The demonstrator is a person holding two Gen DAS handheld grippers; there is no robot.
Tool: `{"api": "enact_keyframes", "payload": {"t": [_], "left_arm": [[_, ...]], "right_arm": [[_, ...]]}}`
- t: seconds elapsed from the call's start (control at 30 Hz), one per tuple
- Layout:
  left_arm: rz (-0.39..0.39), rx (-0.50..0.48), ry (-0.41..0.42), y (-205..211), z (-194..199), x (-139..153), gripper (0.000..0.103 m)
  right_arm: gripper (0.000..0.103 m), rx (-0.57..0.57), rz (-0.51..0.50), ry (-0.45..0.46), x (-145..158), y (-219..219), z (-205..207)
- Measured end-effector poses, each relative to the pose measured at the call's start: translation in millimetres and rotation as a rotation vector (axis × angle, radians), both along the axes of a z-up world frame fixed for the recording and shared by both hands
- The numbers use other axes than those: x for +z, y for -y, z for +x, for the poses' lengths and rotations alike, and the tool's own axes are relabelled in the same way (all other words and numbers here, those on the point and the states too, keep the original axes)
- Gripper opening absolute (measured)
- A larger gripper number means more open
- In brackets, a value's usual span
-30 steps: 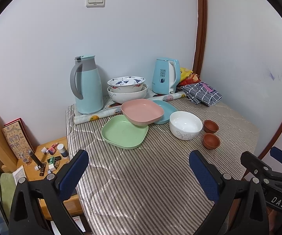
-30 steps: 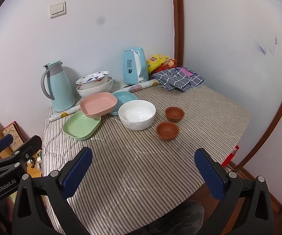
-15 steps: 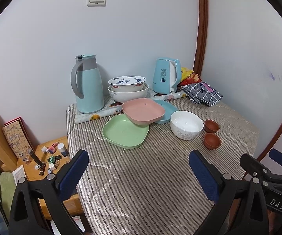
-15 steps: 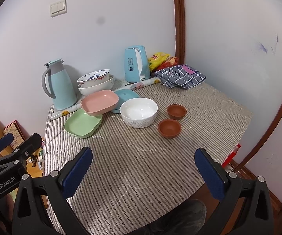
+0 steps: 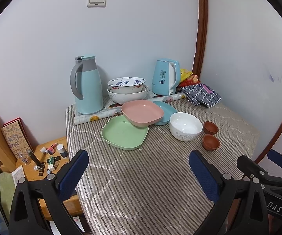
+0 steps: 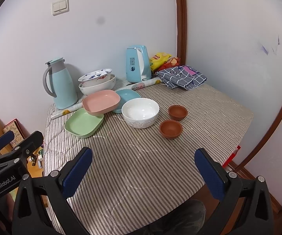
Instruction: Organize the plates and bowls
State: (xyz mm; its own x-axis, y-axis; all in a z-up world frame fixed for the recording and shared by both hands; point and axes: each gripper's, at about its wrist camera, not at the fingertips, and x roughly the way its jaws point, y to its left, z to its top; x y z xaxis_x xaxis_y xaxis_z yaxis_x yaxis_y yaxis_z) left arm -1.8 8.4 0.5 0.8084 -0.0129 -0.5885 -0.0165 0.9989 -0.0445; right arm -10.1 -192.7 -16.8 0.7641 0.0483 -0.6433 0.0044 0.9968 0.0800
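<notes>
On the striped table [image 5: 141, 186] lie a green plate [image 5: 124, 132], a pink plate [image 5: 142, 112] resting tilted across it and a blue plate [image 5: 164, 111], a white bowl [image 5: 185, 126] and two small brown bowls [image 5: 210, 142] [image 5: 210, 127]. Two stacked patterned bowls [image 5: 127, 90] stand at the back. The same dishes show in the right wrist view: green plate [image 6: 84, 122], pink plate [image 6: 101, 102], white bowl [image 6: 140, 112]. My left gripper [image 5: 139, 174] and right gripper [image 6: 144, 172] are both open and empty over the table's near edge.
A light-blue thermos jug [image 5: 87, 87], a blue electric kettle [image 5: 165, 77], a paper roll [image 5: 101, 115], snack bags [image 5: 188, 76] and a folded checked cloth [image 5: 201, 96] line the back. A low wooden stand [image 5: 47, 156] with small items stands left of the table.
Both grippers have drifted slightly closer to the table; the dishes have not moved.
</notes>
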Motion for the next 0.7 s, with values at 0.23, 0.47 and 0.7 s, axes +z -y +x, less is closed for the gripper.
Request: {"api": "enact_keyframes", "payload": {"t": [0.23, 0.47, 0.7], "left_arm": [[-0.003, 0.001, 0.004, -0.1, 0.2, 3.2, 0.103], [-0.001, 0.005, 0.006, -1.3, 6.5, 6.5, 0.103], [0.006, 0.012, -0.026, -5.6, 24.6, 0.9, 0.103]], "right_arm": [[0.103, 0.002, 0.001, 0.0, 2.5, 0.7, 1.3], [0.103, 0.0, 0.016, -0.011, 3.4, 3.4, 9.7], [0.103, 0.003, -0.004, -0.025, -1.6, 4.3, 22.9]]}}
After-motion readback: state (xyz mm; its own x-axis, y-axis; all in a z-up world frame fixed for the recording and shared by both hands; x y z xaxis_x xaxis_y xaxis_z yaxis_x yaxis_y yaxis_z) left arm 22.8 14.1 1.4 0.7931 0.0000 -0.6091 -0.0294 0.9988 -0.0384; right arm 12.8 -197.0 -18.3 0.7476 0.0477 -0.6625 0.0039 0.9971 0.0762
